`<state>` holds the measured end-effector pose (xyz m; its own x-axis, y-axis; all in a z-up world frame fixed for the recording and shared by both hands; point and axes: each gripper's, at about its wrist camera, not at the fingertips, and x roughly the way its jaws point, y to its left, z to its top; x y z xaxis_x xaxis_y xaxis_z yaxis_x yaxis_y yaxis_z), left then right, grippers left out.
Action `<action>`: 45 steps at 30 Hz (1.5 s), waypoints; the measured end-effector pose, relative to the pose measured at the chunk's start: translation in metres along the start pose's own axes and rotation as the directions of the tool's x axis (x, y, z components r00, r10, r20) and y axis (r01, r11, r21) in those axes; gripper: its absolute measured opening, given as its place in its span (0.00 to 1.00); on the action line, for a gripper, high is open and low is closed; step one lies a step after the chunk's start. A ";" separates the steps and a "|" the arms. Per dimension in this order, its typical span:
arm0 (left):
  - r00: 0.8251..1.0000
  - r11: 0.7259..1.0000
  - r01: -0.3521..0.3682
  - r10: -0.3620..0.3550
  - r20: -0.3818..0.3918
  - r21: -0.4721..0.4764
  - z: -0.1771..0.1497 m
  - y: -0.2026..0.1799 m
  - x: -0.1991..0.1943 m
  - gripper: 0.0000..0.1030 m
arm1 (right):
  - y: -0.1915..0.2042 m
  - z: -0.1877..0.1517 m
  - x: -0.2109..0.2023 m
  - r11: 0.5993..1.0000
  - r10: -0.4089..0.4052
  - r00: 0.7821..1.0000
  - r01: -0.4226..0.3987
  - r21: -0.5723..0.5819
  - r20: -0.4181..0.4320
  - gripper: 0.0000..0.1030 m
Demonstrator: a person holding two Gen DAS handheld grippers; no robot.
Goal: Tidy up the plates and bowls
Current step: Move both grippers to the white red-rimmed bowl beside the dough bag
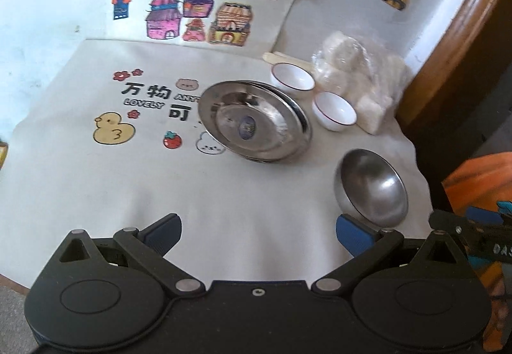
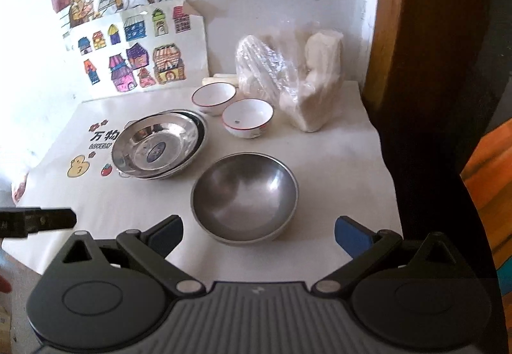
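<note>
Already the steel plates [image 2: 158, 146] sit stacked left of centre in the right wrist view, but the steel bowl [image 2: 244, 200] below and two white bowls [image 2: 248, 117] above remain loose on the bench [image 2: 336, 162]. Both the left hand-held gripper [image 1: 258, 234] and right hand-held gripper [image 2: 258, 234] gape wide, empty.

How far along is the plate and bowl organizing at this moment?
Done: the shiny steel plates already sit nested in one stack. In hand: nothing; the left claw and right claw are both open and empty. Left: the grey steel bowl and the two white red-rimmed bowls stand separately on the cloth, unstacked.
</note>
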<state>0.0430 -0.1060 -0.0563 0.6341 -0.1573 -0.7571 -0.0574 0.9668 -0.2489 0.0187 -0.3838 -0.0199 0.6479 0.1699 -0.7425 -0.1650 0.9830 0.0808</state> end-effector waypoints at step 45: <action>0.948 0.956 0.192 -0.124 -0.292 0.219 0.190 -0.111 0.249 0.75 | -0.060 0.092 0.173 0.948 0.125 0.992 -0.112 0.299 -0.026 0.88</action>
<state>0.3537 -0.2140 -0.1021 0.3833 -0.3276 -0.8636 0.2364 0.9386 -0.2512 0.2087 -0.4075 -0.0921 0.6024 0.2895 -0.7439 -0.0064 0.9336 0.3582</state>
